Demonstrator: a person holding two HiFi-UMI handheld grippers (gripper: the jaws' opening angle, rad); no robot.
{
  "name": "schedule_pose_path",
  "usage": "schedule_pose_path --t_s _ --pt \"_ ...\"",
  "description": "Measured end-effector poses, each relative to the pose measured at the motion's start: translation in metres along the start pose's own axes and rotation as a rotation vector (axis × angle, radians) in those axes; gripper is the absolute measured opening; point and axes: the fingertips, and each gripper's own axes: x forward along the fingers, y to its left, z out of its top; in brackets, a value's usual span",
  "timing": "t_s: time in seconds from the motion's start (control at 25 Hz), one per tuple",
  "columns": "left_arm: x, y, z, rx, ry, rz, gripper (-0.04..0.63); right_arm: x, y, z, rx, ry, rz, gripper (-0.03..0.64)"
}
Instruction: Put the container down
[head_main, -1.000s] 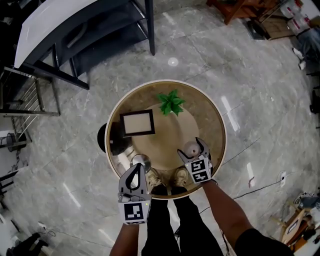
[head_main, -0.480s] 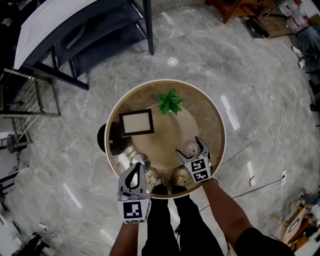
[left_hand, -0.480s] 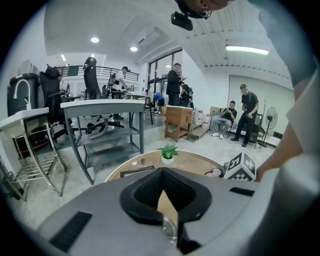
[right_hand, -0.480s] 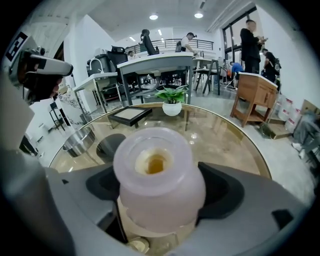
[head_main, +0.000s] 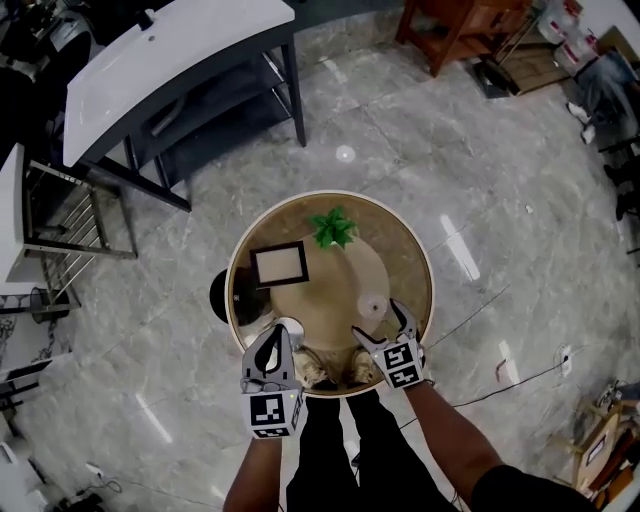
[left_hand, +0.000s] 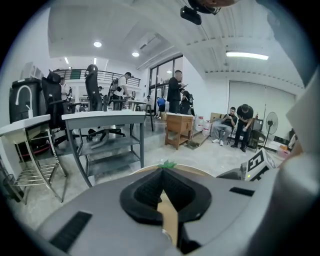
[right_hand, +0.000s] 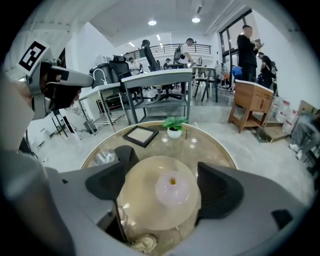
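From the head view, the round glass table (head_main: 418, 248) carries a small plant (head_main: 335, 227), a picture frame (head_main: 280, 263) and, near its front edge, the container (head_main: 375, 305). The right hand-held gripper (head_main: 382, 322) reaches around the container from the person's side. The left hand-held gripper (head_main: 274, 335) hangs over the table's near rim, well apart from it.

In the left gripper view, its jaws are pressed together with nothing between them.

In the right gripper view, the pale, rounded container (right_hand: 171, 189) stands upright on the glass. The jaws are opening, with a gap showing on each side, so neither pad seems to touch it.

I'd judge the set-down done and the release in hand. The next move calls for drawing straight back without clipping the container.
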Motion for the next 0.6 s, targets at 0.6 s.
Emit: schedule_pose_path --t_s 0.6 --pt "-0.077 -0.029 0.128 0.034 -0.09 -0.066 -0.005 -0.202 0.031 0.183 -0.073 -0.315 -0.032 0.316"
